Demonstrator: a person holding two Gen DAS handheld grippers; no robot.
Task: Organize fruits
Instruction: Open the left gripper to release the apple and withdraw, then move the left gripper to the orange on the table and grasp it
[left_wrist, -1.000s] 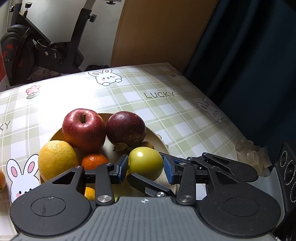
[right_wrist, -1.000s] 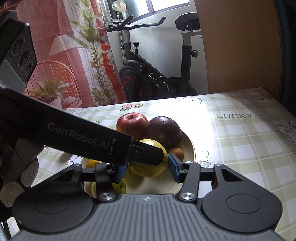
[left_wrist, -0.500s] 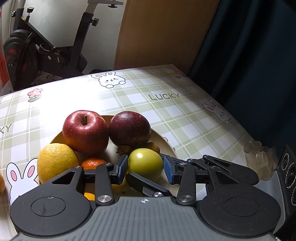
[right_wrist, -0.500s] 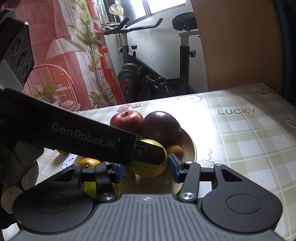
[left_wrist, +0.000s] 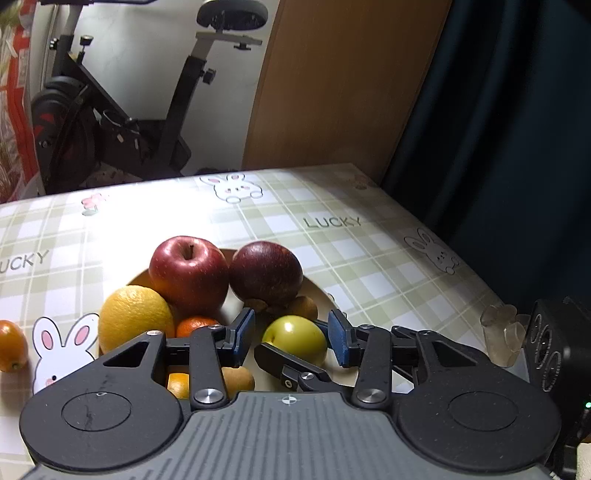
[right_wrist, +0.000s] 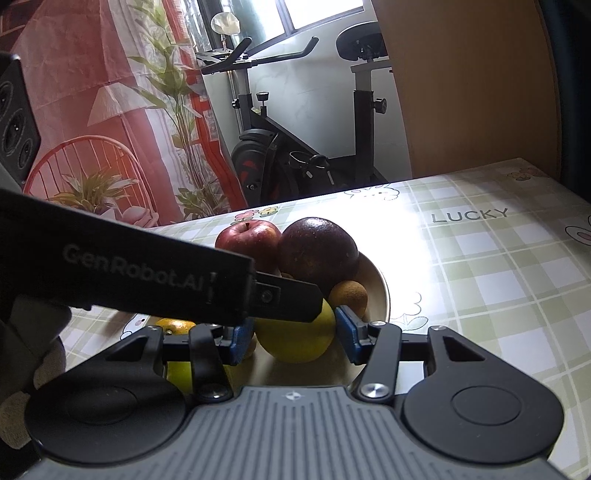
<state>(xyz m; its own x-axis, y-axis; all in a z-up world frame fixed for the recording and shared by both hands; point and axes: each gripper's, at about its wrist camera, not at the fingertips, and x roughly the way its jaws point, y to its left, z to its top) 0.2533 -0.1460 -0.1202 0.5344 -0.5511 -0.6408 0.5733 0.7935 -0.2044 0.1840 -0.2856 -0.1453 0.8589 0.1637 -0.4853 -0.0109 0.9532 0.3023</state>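
A cream bowl (left_wrist: 314, 286) holds a red apple (left_wrist: 188, 275), a dark red fruit (left_wrist: 266, 273), a yellow orange (left_wrist: 135, 317), a small mandarin (left_wrist: 194, 325) and brown kiwis. A green apple (left_wrist: 295, 339) lies at the bowl's front. My left gripper (left_wrist: 291, 336) is open, its blue pads either side of the green apple with gaps. My right gripper (right_wrist: 293, 338) is open around the same apple (right_wrist: 295, 339), with its finger (left_wrist: 284, 363) crossing under the left one. The left gripper's body (right_wrist: 147, 280) hides much of the bowl (right_wrist: 380, 291) in the right wrist view.
A loose orange (left_wrist: 11, 345) lies on the checked tablecloth at the far left. Clear plastic cups (left_wrist: 502, 332) stand near the table's right edge. An exercise bike (right_wrist: 295, 147) and a wooden panel stand behind the table.
Both grippers have tilted up and drawn back slightly; the fruits sit lower in view. The left jaws have opened a little wider around the green apple.
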